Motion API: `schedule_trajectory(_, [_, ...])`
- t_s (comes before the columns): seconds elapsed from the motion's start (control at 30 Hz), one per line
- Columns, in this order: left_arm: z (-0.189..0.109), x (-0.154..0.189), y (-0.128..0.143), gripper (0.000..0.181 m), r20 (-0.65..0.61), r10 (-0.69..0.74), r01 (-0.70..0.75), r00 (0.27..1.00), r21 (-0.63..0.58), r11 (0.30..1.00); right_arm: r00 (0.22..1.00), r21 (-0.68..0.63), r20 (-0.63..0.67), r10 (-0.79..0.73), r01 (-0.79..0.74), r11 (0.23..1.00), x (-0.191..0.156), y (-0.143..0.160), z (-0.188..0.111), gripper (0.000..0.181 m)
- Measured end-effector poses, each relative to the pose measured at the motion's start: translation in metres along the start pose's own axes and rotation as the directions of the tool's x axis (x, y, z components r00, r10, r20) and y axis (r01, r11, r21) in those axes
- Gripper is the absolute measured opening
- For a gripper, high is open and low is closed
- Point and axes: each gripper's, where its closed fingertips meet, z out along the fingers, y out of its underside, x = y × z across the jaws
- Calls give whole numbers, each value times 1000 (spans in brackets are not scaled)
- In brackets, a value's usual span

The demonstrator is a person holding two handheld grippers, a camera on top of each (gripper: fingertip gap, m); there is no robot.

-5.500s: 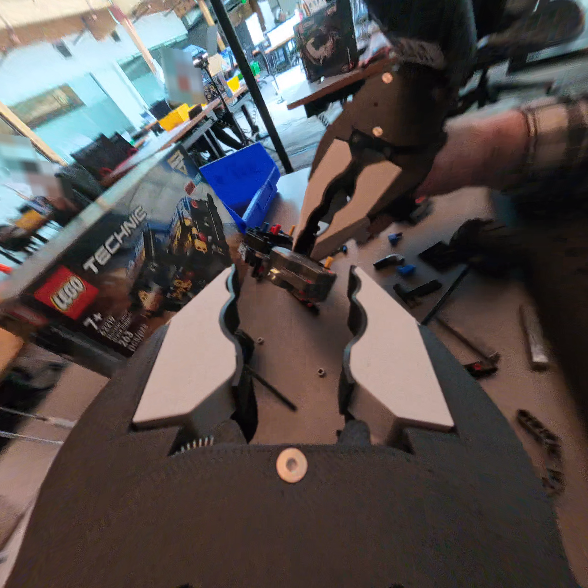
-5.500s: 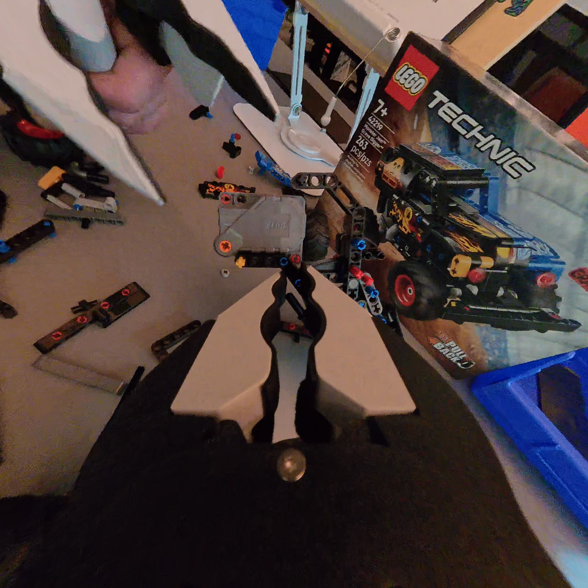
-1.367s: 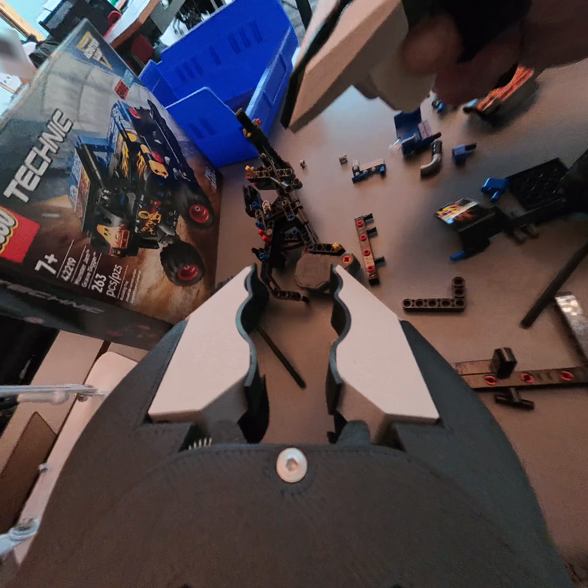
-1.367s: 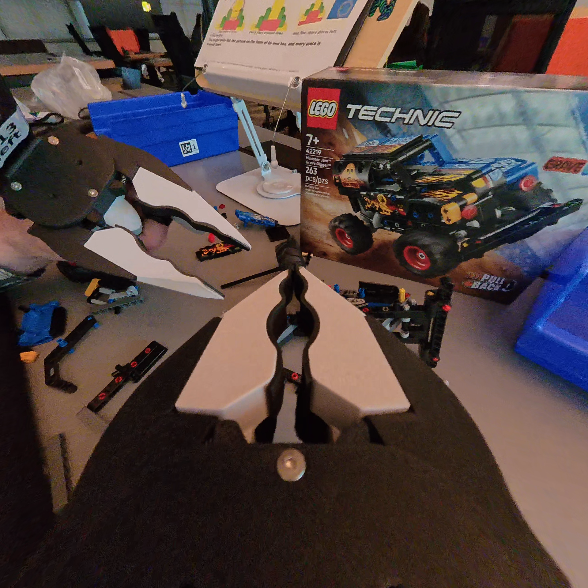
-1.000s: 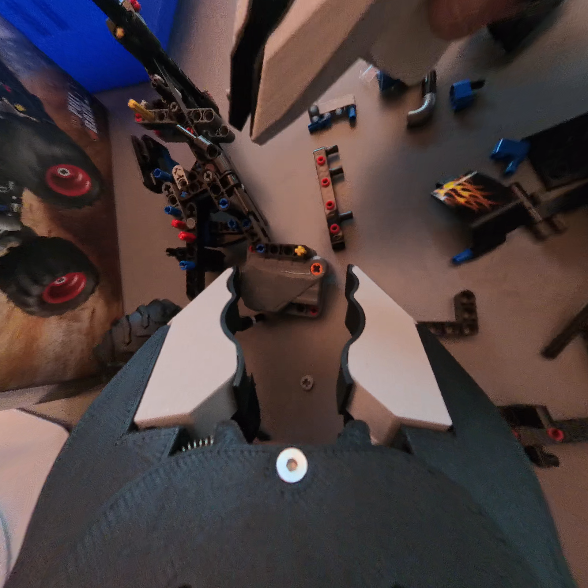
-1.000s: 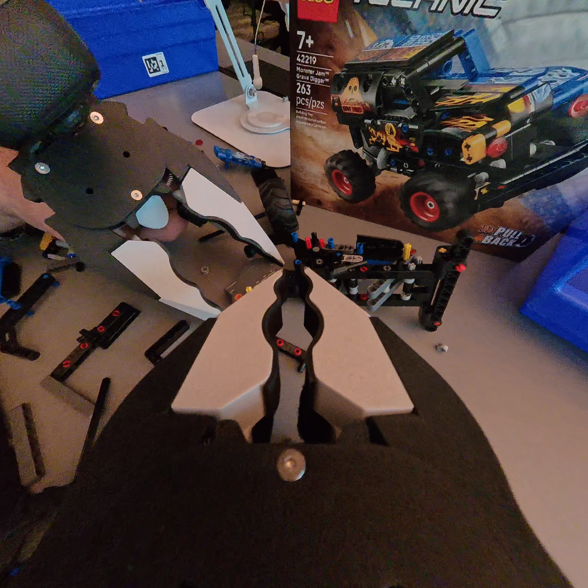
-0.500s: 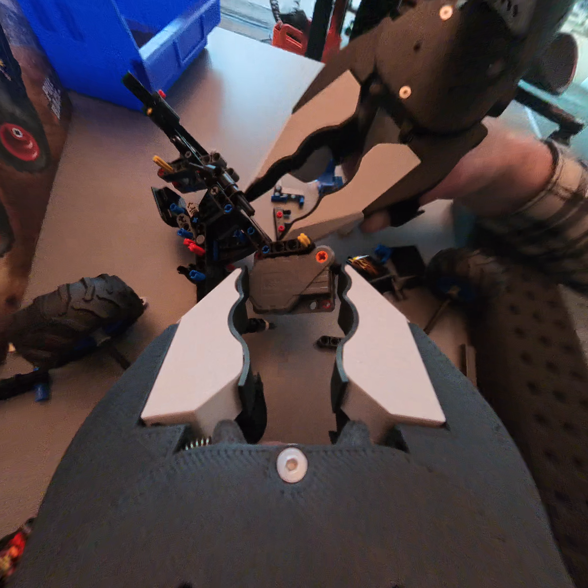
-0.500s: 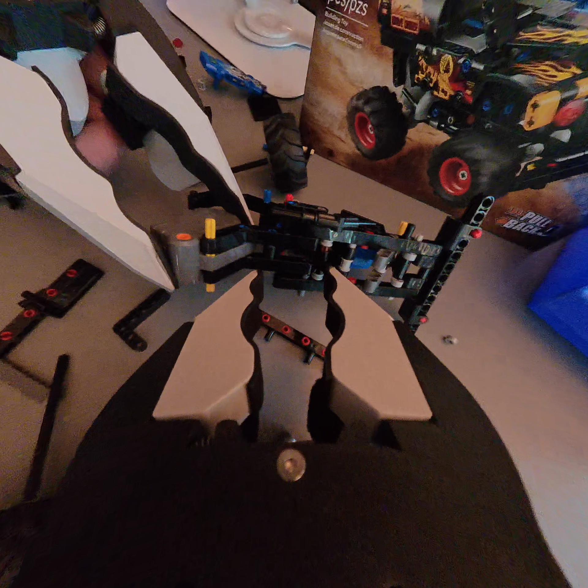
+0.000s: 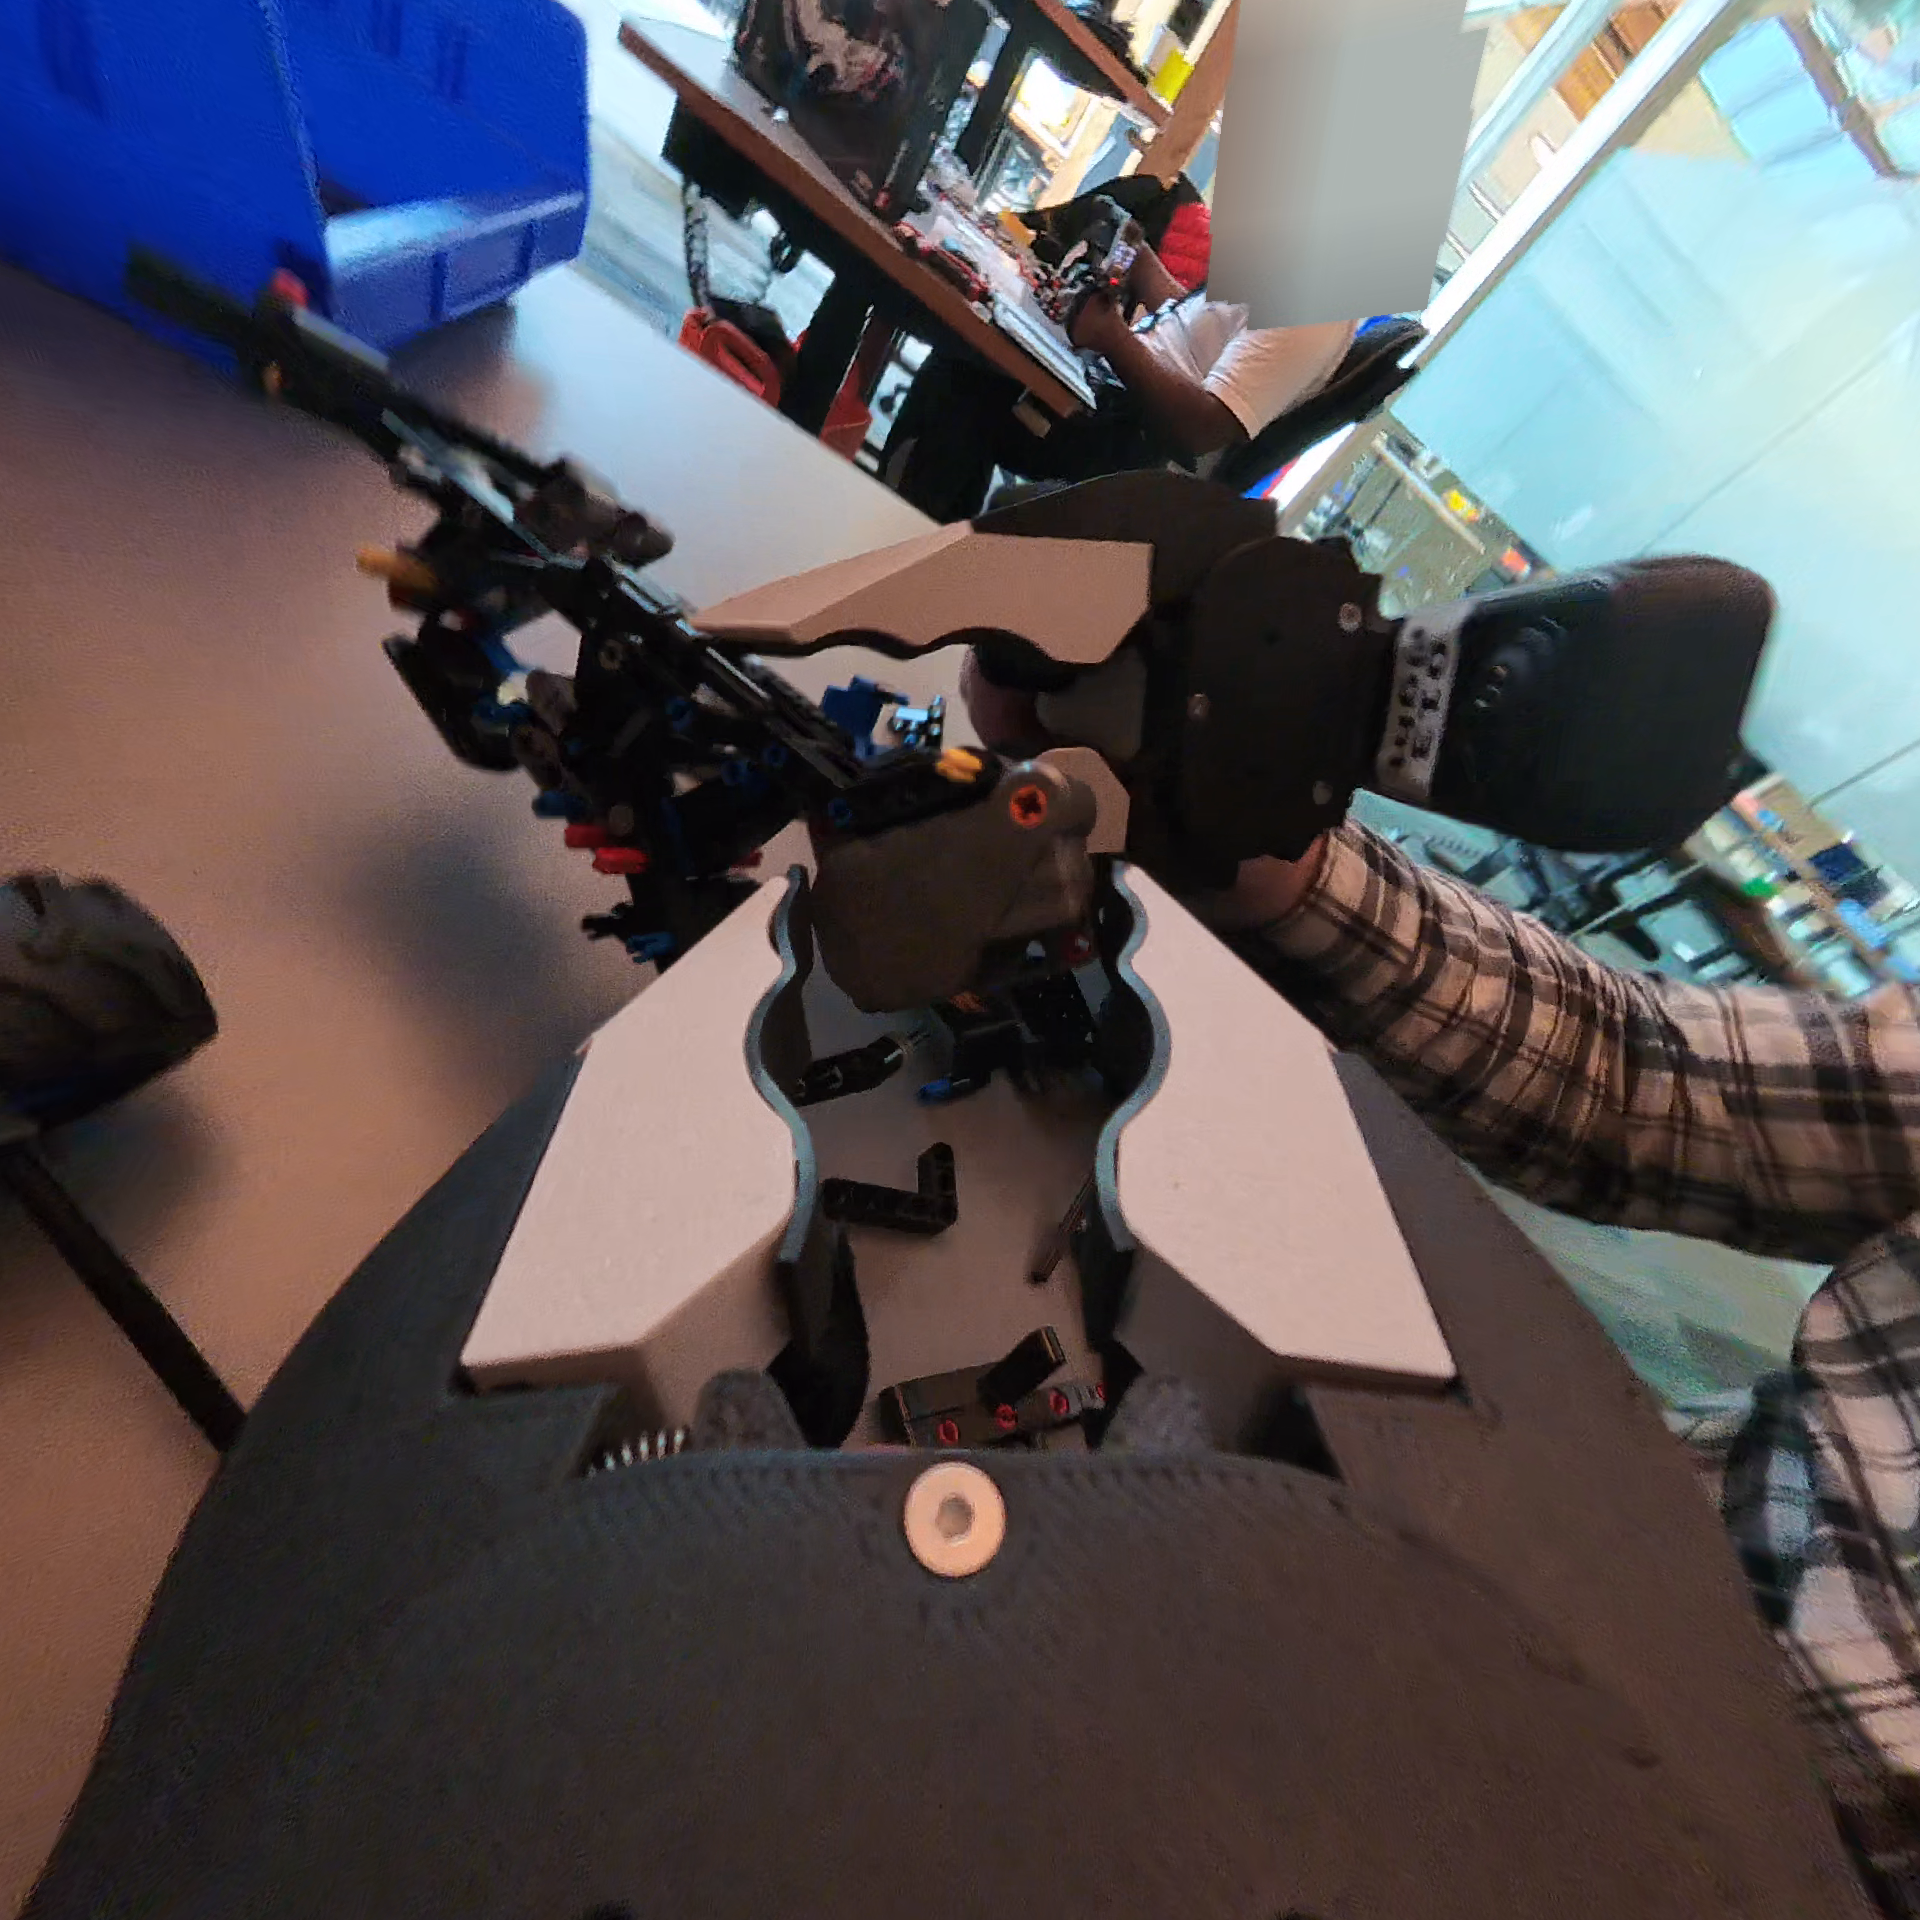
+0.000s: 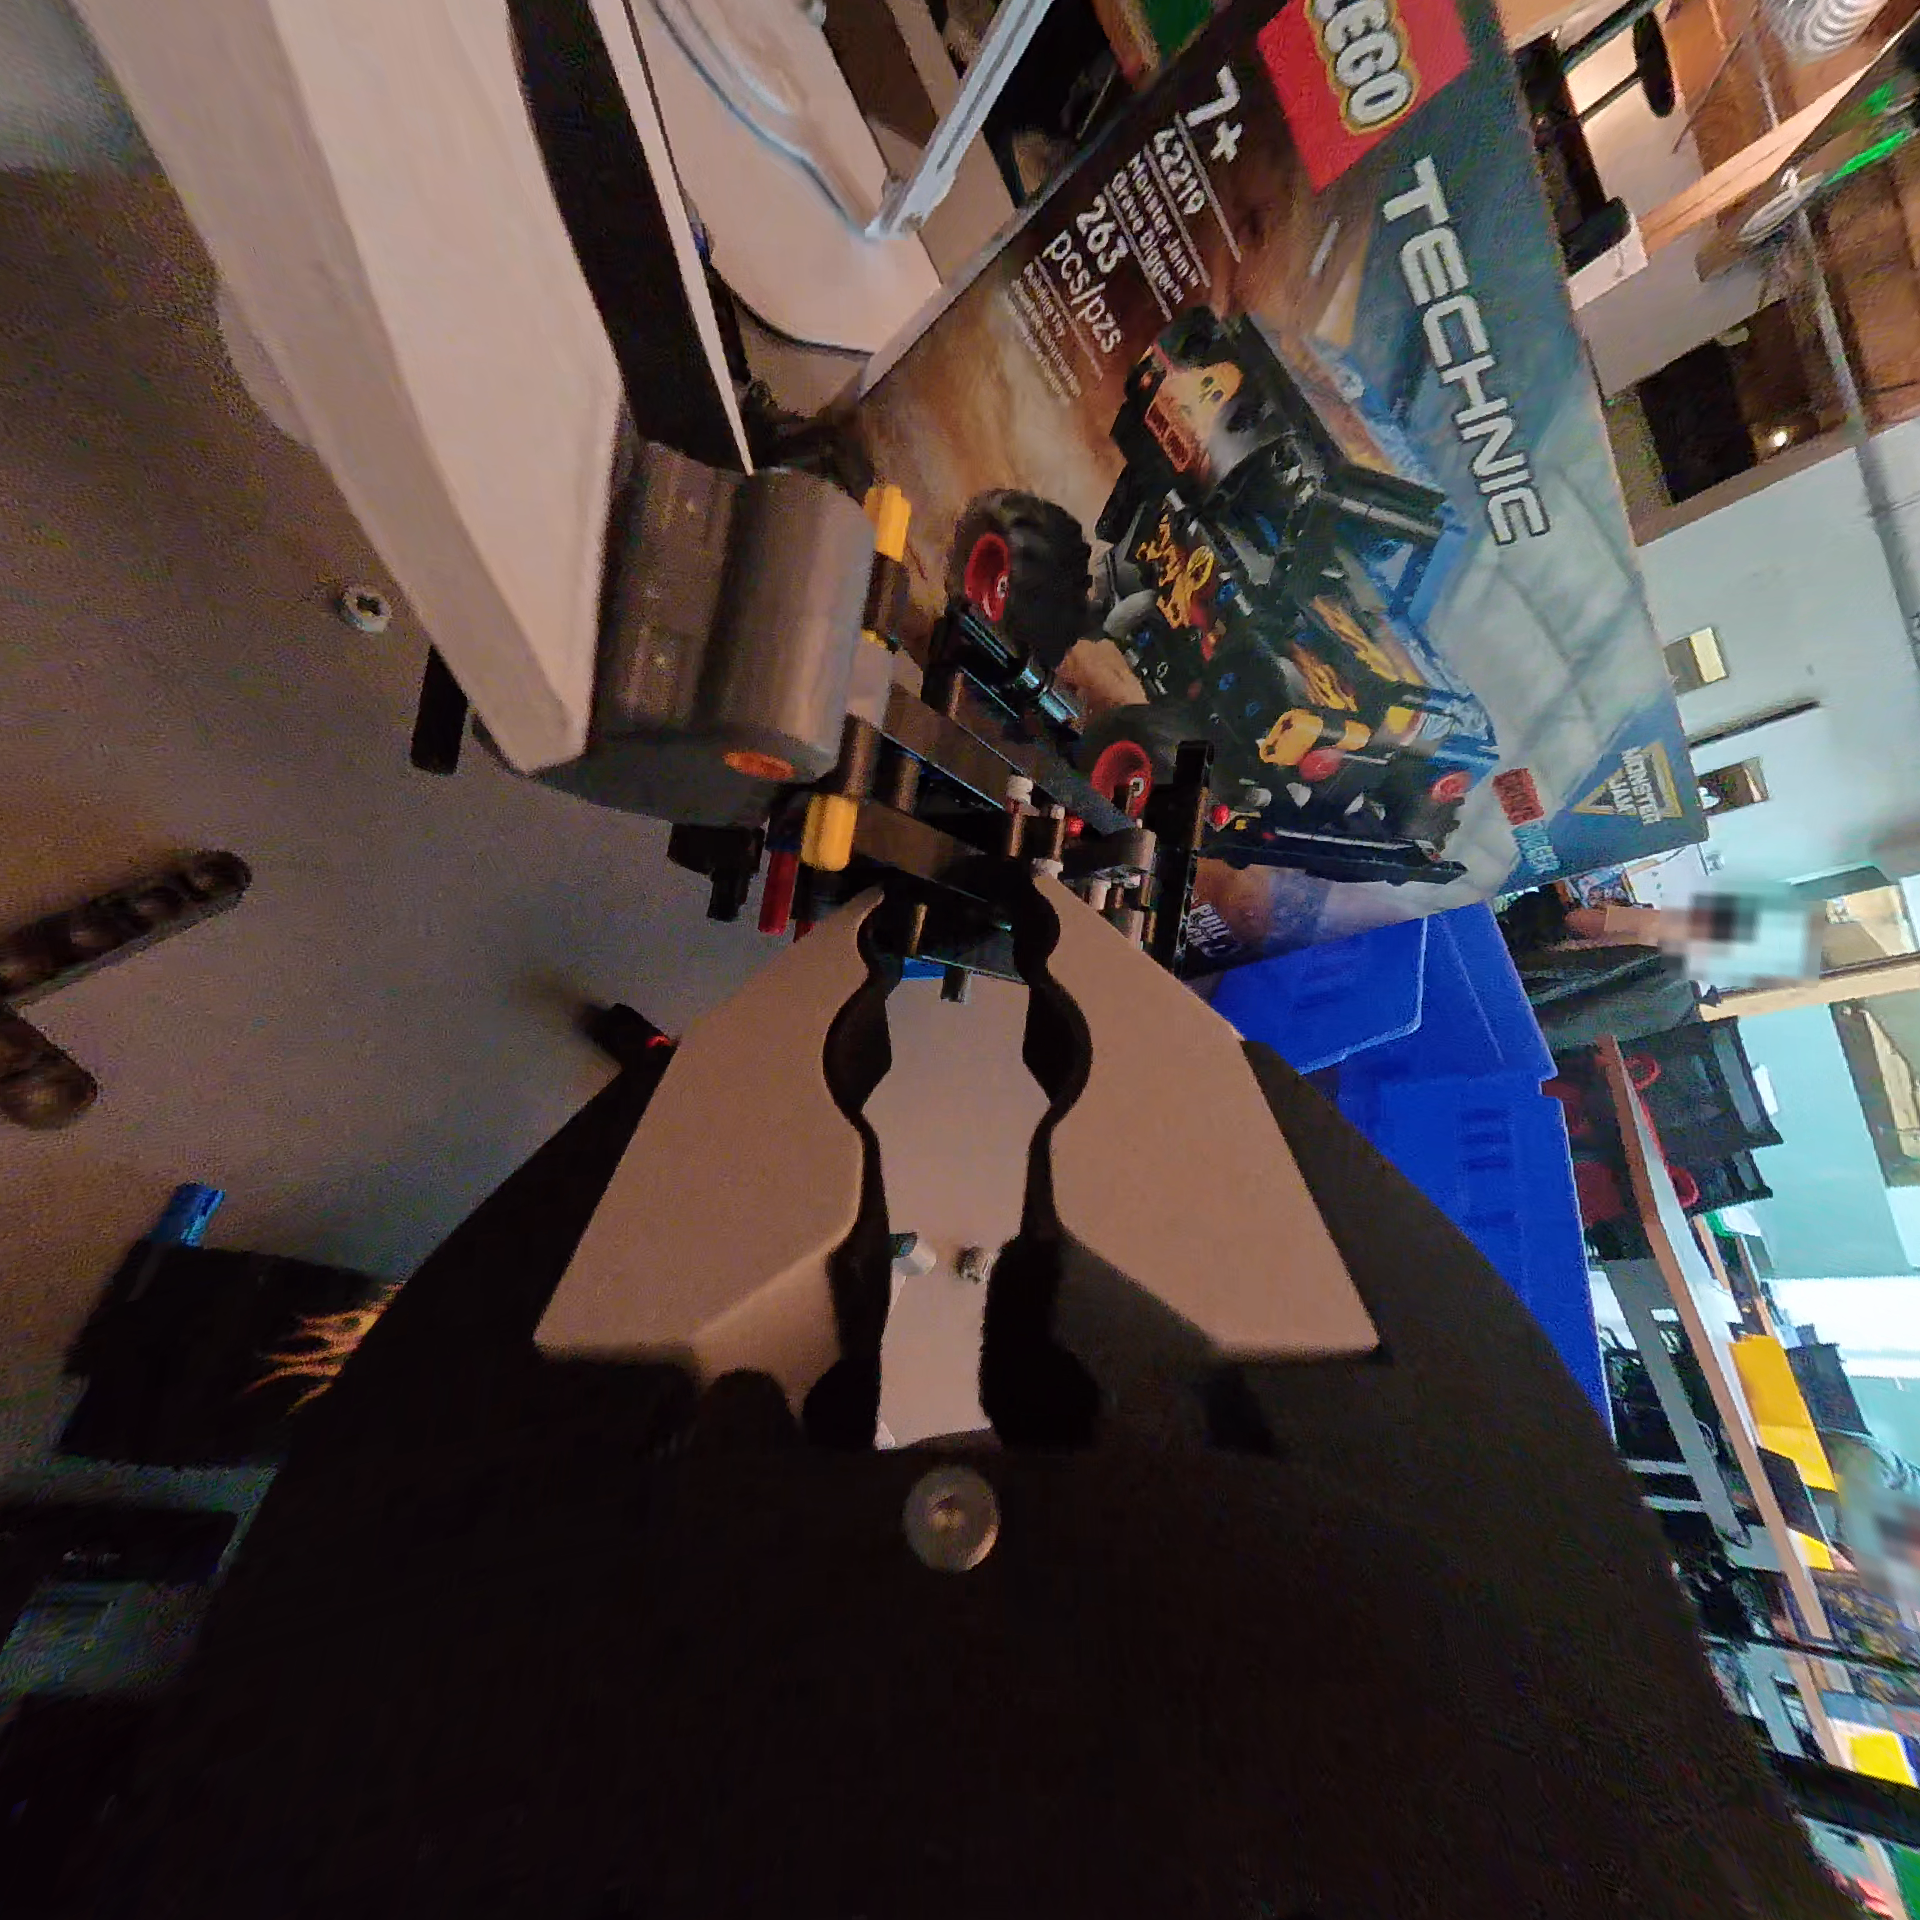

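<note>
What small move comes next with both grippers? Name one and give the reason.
Probably press the grey block gently toward the black frame to seat it fully. The left gripper clamps the block, the right gripper clamps the frame, and the two parts meet at the yellow pin, so both ends look braced for a short push.

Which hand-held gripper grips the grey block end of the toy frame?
The left hand-held gripper: its fingers clamp the grey plastic motor block. The right hand-held gripper grips the black beam frame.
</note>
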Motion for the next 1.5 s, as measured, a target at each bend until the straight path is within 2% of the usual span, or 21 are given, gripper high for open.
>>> schedule_trajectory(0.07, [-11,12,-12,53,-12,85,-85,996,27,996,999,40,20,29,-30,999,1,-5,-6,19])
schedule_trajectory(0.13, [-29,14,-25,54,28,189,-190,982,66,980,996,83,54,67,-71,994,1,-9,-11,18])
schedule_trajectory(0.23, [-61,6,-47,45,71,190,-200,979,170,965,984,165,111,139,-156,974,2,-19,-20,18])
schedule_trajectory(0.33, [-65,2,-35,41,153,349,-363,925,76,929,953,261,211,219,-271,926,3,-34,-31,18])
schedule_trajectory(0.43, [-48,20,-21,49,189,612,-616,768,-43,787,900,306,352,259,-372,876,-5,-41,-39,17])
schedule_trajectory(0.53, [-32,32,-4,51,179,820,-794,543,-209,571,863,333,438,252,-416,846,-12,-48,-47,16])
schedule_trajectory(0.63, [-21,44,2,47,159,884,-851,439,-243,466,816,317,520,253,-459,830,-20,-49,-51,13])
schedule_trajectory(0.67, [-17,46,8,43,139,893,-856,429,-252,451,794,304,550,260,-480,823,-23,-48,-51,13])
schedule_trajectory(0.77, [-19,47,8,46,135,873,-844,469,-222,488,751,254,594,288,-515,819,-28,-45,-49,12])
schedule_trajectory(0.8, [-23,51,5,43,126,853,-833,507,-184,522,720,234,621,311,-549,803,-28,-45,-49,12])
schedule_trajectory(0.83, [-27,56,3,52,106,839,-825,534,-148,545,693,217,637,337,-581,785,-27,-44,-49,10])
schedule_trajectory(0.93, [-28,54,0,52,115,822,-810,558,-143,569,630,191,680,375,-646,739,-23,-45,-52,9])
schedule_trajectory(1.0, [-19,55,6,41,105,824,-813,556,-139,566,606,175,705,368,-652,738,-28,-48,-54,9])
schedule_trajectory(1.07, [-8,53,14,10,87,830,-812,552,-172,558,606,161,706,368,-643,749,-32,-49,-52,9])
schedule_trajectory(1.1, [-6,51,12,10,104,826,-808,554,-171,564,597,143,706,382,-649,747,-32,-48,-50,10])
schedule_trajectory(1.17, [-7,48,2,8,147,777,-767,612,-126,629,607,146,676,418,-667,731,-24,-45,-46,9])
schedule_trajectory(1.23, [-12,44,-9,8,161,693,-696,703,-44,717,630,184,638,442,-682,708,-10,-46,-48,13])
schedule_trajectory(1.37, [-21,23,-27,8,267,578,-604,771,18,797,719,314,546,429,-651,691,16,-50,-67,22])
schedule_trajectory(1.4, [-23,24,-29,7,248,541,-568,804,49,822,728,338,545,416,-645,685,18,-54,-72,27])
schedule_trajectory(1.5, [-20,28,-31,7,192,492,-515,849,96,851,766,337,559,318,-560,757,-5,-67,-70,34])
